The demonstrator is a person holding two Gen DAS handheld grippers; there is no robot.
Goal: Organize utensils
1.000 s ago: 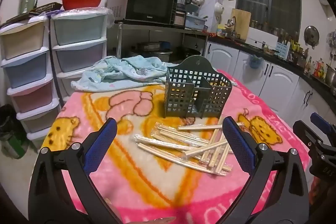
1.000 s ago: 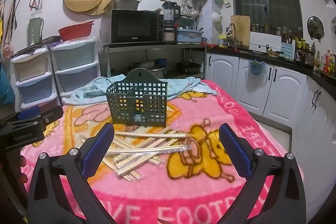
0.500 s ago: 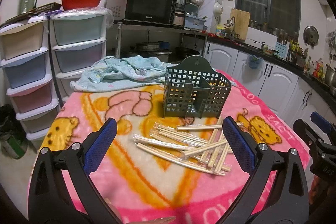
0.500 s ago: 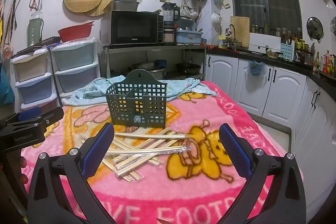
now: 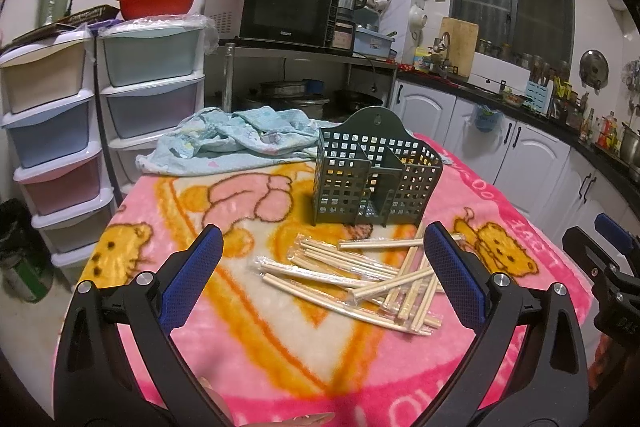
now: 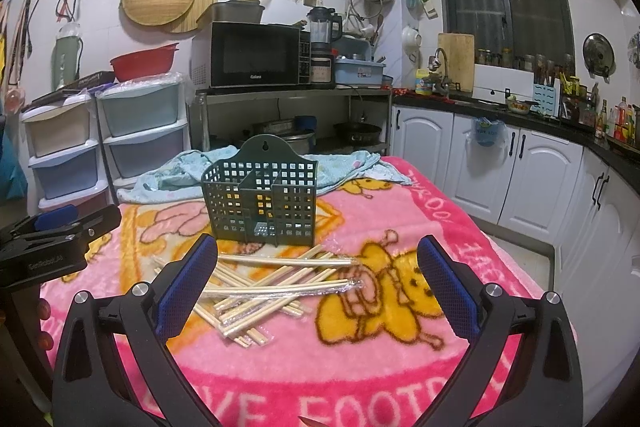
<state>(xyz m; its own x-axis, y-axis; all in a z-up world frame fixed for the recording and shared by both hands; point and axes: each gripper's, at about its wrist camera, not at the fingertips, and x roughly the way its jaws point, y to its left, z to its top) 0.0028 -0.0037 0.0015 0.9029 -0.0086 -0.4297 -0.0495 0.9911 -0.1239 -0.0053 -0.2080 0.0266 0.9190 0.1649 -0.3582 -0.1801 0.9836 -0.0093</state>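
Observation:
A dark green perforated utensil holder (image 5: pixel 376 173) (image 6: pixel 262 205) stands upright on the pink blanket-covered table (image 5: pixel 280 359) (image 6: pixel 360 371); it looks empty. A loose pile of wrapped wooden chopsticks (image 5: pixel 360 277) (image 6: pixel 276 287) lies just in front of it. My left gripper (image 5: pixel 322 273) is open and empty, hovering short of the pile. My right gripper (image 6: pixel 318 277) is open and empty, also short of the pile. The right gripper shows at the right edge of the left wrist view (image 5: pixel 612 267); the left gripper shows at the left edge of the right wrist view (image 6: pixel 56 239).
A crumpled light blue cloth (image 5: pixel 236 143) (image 6: pixel 192 173) lies behind the holder at the table's far edge. Plastic drawer towers (image 5: pixel 80 131) stand to the far left. A microwave shelf (image 6: pixel 288 95) and white cabinets (image 6: pixel 520 167) lie beyond.
Both grippers stay open. The left wrist view has crept slightly forward toward the chopsticks; the right has barely moved.

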